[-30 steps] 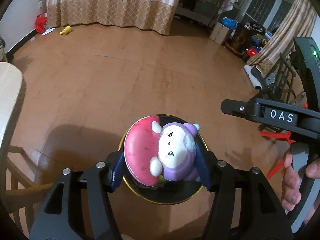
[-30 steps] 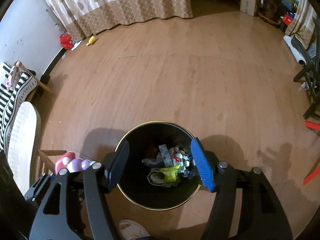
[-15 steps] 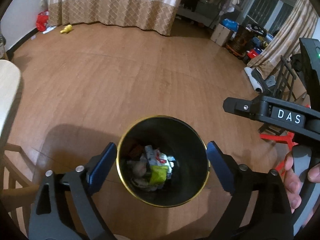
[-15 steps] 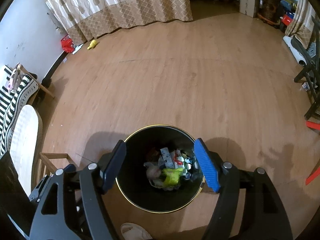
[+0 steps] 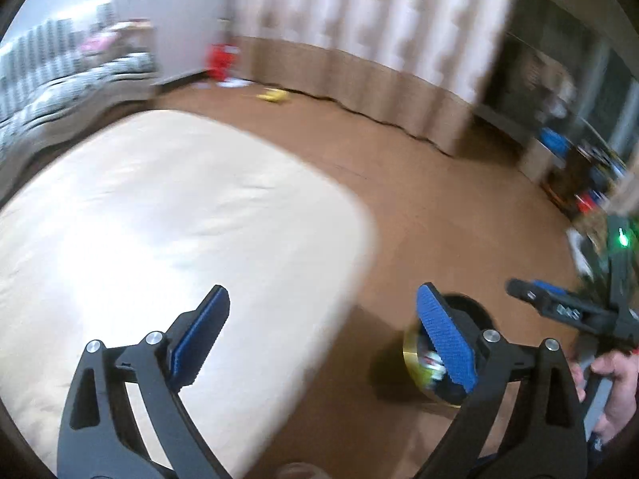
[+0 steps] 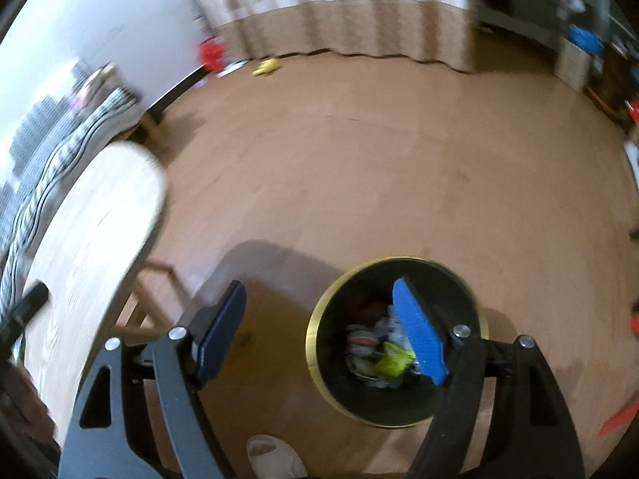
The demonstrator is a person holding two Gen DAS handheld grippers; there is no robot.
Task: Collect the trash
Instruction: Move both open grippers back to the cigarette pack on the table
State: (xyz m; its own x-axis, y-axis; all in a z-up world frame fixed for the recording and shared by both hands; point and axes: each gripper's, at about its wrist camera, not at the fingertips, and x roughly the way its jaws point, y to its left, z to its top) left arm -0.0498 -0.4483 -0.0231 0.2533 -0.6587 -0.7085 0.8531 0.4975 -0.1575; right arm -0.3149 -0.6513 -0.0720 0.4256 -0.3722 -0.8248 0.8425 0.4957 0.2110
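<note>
Swinging toward the table with both jaws spread and empty, having just been opening, the left gripper and right gripper should slow to look for more trash, while the bin stands near right on the floor.

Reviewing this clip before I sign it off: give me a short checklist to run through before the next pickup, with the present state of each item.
1. Left gripper empty: ok, jaws have just been opening, nothing between them.
2. Right gripper empty: ok, jaws have just been opening, nothing between them.
3. Trash bin upright on the floor: ok, with wrappers inside.
4. Next trash item found: cannot tell; the visible part of the table looks bare, both views are blurred.
5. Yellow object by the curtain is trash: cannot tell.
6. Grippers apart from each other: ok.
</note>
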